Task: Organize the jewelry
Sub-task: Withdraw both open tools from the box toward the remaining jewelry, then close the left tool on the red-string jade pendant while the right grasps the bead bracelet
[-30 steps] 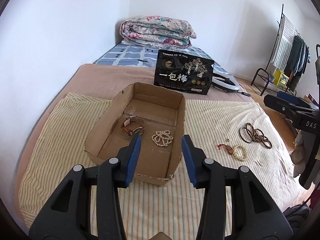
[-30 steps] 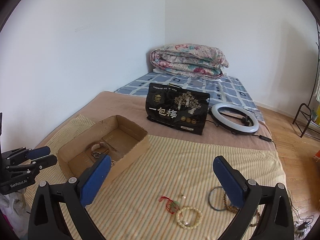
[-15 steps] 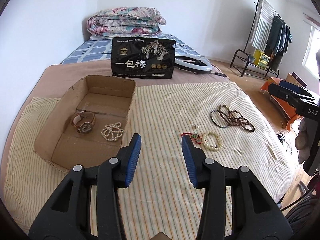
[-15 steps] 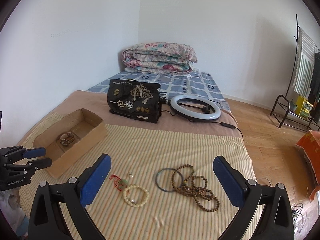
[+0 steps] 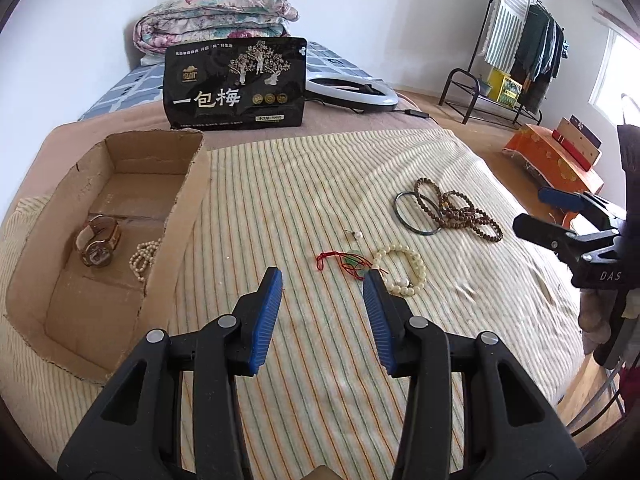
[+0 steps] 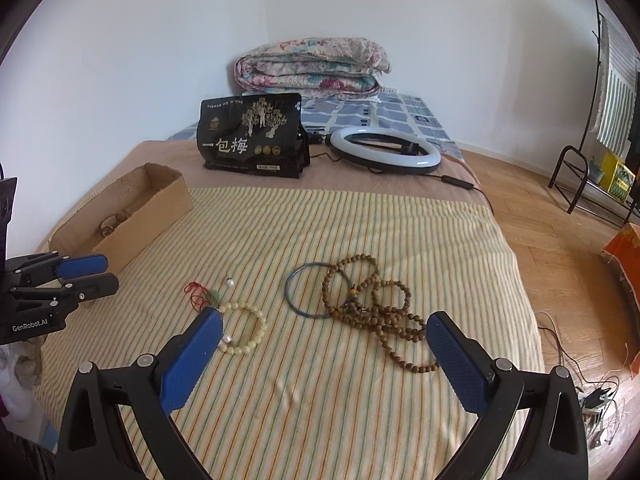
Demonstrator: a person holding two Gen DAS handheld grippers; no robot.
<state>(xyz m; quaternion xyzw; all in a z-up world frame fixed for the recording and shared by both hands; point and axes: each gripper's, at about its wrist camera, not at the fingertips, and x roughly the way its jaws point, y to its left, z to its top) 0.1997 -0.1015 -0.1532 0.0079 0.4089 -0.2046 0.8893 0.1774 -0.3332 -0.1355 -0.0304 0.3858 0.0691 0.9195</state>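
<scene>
A cardboard box (image 5: 188,184) (image 6: 160,200) on the striped cloth holds a watch (image 5: 98,240) and a small pearl strand (image 5: 142,258). On the cloth lie a red cord with a green pendant (image 5: 344,264) (image 6: 200,294), a cream bead bracelet (image 5: 402,268) (image 6: 248,326), a loose pearl earring (image 5: 356,235) (image 6: 230,281), a dark bangle (image 5: 416,216) (image 6: 308,294) and brown prayer beads (image 5: 460,210) (image 6: 372,308). My left gripper (image 5: 322,280) hangs open and empty just short of the red cord. My right gripper (image 6: 324,324) is wide open and empty above the bangle and brown beads.
A black snack bag (image 5: 236,84) stands behind the box, with a ring light (image 5: 352,90) and folded quilt (image 5: 216,16) beyond. The bed's right edge drops to a wooden floor with a clothes rack (image 5: 516,52) and an orange box (image 5: 556,160).
Both grippers swung right, away from the box, and came lower toward the loose jewelry. The left view shifted from the box to the red cord and cream bracelet. Jaw openings look the same.
</scene>
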